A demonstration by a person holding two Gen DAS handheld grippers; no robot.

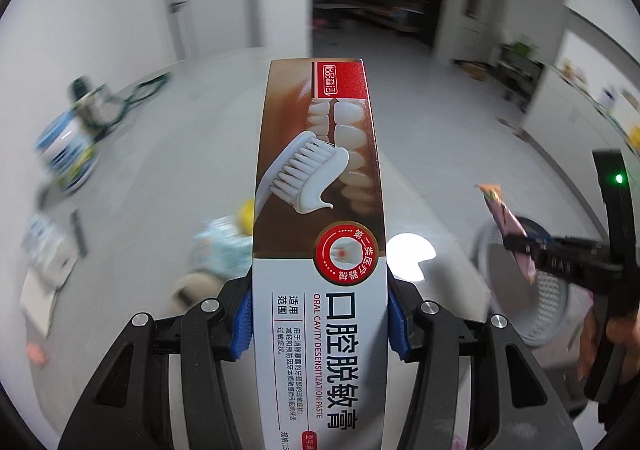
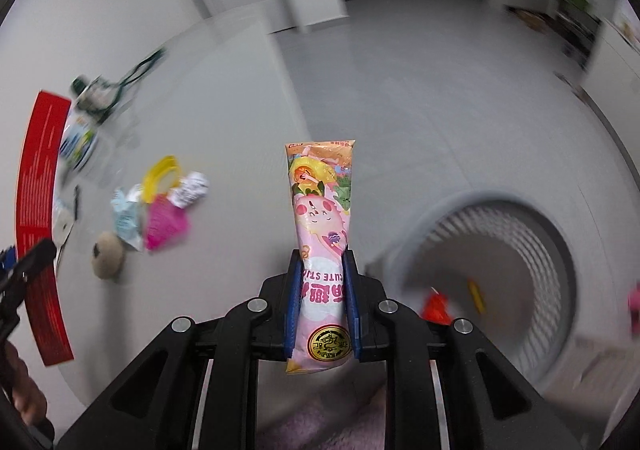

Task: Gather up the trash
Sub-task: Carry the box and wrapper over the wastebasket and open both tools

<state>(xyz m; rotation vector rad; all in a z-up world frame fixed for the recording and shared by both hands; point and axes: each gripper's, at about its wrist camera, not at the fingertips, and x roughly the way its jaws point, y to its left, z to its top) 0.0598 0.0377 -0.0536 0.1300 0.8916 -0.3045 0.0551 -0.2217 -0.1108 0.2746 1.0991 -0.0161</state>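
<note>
Toothpaste box point(image 1: 320, 234) clamped in left hand-held gripper point(image 1: 320, 324)

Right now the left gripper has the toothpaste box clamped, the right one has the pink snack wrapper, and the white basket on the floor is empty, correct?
Not quite: the basket is not empty. The right wrist view shows a red scrap and a yellow piece lying inside it. The rest holds: the left gripper clamps the toothpaste box, and the right gripper clamps the pink snack wrapper.
</note>
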